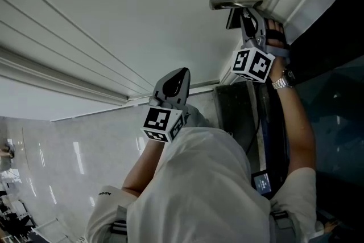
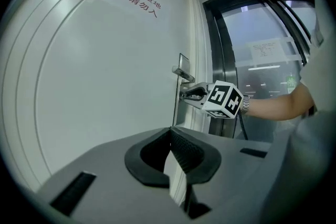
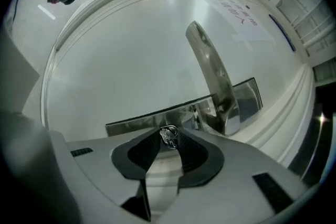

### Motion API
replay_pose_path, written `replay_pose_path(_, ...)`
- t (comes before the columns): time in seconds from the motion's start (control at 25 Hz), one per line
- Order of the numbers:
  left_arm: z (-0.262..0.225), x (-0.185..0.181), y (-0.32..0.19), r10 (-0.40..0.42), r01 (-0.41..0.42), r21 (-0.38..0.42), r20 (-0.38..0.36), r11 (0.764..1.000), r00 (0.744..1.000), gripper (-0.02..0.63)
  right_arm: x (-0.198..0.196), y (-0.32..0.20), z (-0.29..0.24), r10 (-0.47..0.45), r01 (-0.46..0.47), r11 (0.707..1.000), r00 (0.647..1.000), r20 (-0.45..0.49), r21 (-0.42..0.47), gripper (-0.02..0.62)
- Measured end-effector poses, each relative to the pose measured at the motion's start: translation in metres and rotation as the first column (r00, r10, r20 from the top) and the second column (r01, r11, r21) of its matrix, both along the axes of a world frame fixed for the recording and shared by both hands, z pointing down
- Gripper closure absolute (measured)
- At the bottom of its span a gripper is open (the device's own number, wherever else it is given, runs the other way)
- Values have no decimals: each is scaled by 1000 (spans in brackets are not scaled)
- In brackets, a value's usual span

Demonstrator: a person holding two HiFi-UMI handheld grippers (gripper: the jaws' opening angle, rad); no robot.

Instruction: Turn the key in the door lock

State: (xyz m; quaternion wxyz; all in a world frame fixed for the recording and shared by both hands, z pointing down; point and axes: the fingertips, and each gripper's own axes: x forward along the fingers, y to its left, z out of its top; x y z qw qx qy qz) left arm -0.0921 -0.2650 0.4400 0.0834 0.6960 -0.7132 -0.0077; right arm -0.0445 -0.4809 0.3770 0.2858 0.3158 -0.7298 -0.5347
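In the right gripper view a small silver key [image 3: 169, 138] sits in the steel lock plate [image 3: 152, 119], just below the lever handle [image 3: 212, 73]. My right gripper [image 3: 168, 131] is shut on the key's head, its pads pressing it from both sides. The head view shows that gripper [image 1: 246, 14] right under the handle [image 1: 233, 4] at the edge of the white door [image 1: 114, 14]. My left gripper [image 1: 181, 72] hangs back from the door, shut with nothing in it. The left gripper view shows its pads [image 2: 181, 152] meeting at the tips.
A dark metal frame with a glass panel [image 2: 262, 60] stands right of the door. High on the door is a sign with red characters [image 2: 139, 0]. A bare forearm with a wristwatch [image 1: 281, 82] reaches to the lock. Glossy floor [image 1: 68, 162] lies below.
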Motion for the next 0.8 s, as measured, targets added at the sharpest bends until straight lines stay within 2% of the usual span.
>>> replay_pose_path(0.16,-4,-2,0,-5,5,11,0,1000,1000,597,1,-2,1,12,-12,999,1000,-13,30,509)
replay_pose_path(0.2,-5,-2,0,-7,7,15,1,1000,1000,597,1,-3,0,17,-17,999,1000,-7,37,581)
replay_pose_path(0.52,-4,-3,2,-17,17,9,-2,1000,1000,597,2,-3,-1,32,-34,998,999,28,45,583)
replay_pose_path(0.6,-4,-2,1,-14,14,9,-2,1000,1000,597,3,-3,-1,36,-36,999,998,57,11,583)
replay_pose_path(0.8,-4,0,-2,-14,14,9,-1,1000,1000,597,3,-4,-3,72,-40,986,977,199,-161,583)
